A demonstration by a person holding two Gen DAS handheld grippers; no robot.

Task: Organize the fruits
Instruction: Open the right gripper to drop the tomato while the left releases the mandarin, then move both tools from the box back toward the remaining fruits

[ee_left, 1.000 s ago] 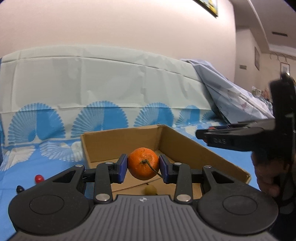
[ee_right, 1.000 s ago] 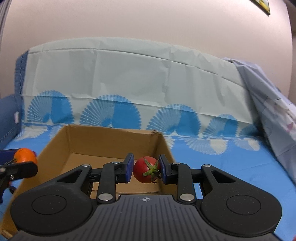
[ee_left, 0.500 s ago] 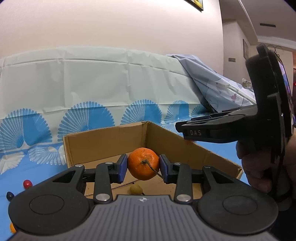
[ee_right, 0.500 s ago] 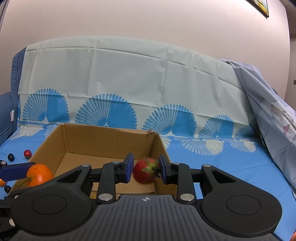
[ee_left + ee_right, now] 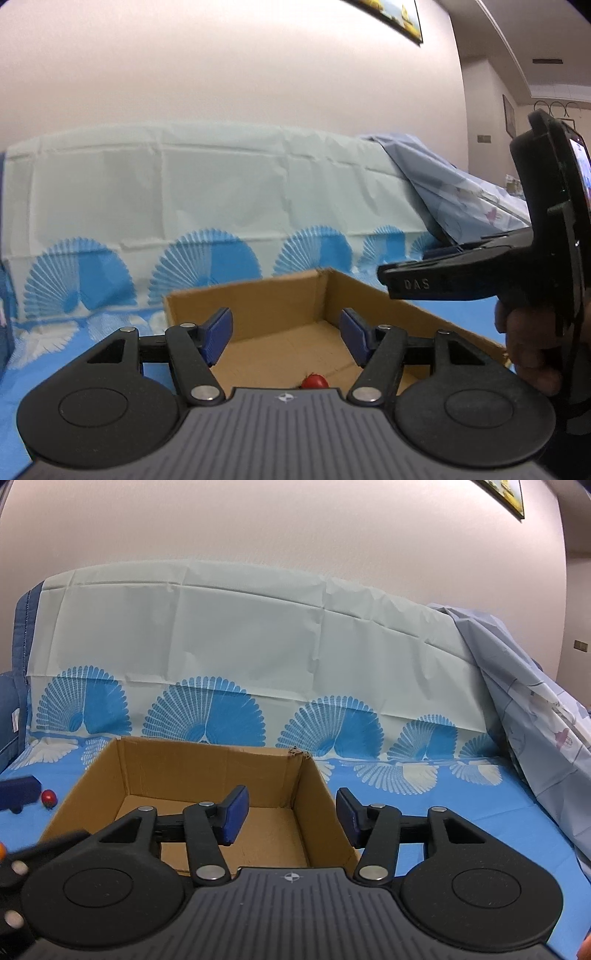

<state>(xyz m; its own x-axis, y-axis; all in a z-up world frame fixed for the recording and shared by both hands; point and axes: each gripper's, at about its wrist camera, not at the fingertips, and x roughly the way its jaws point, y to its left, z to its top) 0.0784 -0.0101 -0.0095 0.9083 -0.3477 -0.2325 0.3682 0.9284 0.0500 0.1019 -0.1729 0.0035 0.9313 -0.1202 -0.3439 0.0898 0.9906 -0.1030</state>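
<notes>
An open brown cardboard box (image 5: 280, 295) (image 5: 207, 768) sits on a blue patterned sheet. My left gripper (image 5: 286, 334) hovers over the box with its jaws opening and nothing between them. A red tomato (image 5: 314, 381) lies on the box floor just below it. The orange is out of sight. My right gripper (image 5: 291, 818) hangs above the box's right wall, its jaws also opening and empty. In the left wrist view the right gripper's body (image 5: 480, 273) and the hand holding it (image 5: 532, 339) show at the right.
A small red fruit (image 5: 48, 796) and a dark one (image 5: 15, 809) lie on the sheet left of the box. A pale draped backrest (image 5: 258, 635) rises behind the box. A grey-blue cloth (image 5: 535, 701) slopes down at the right.
Both grippers let go of their fruit: the orange has left the left jaws and the tomato has left the right jaws. Both jaw pairs have widened. The tomato now lies in the box.
</notes>
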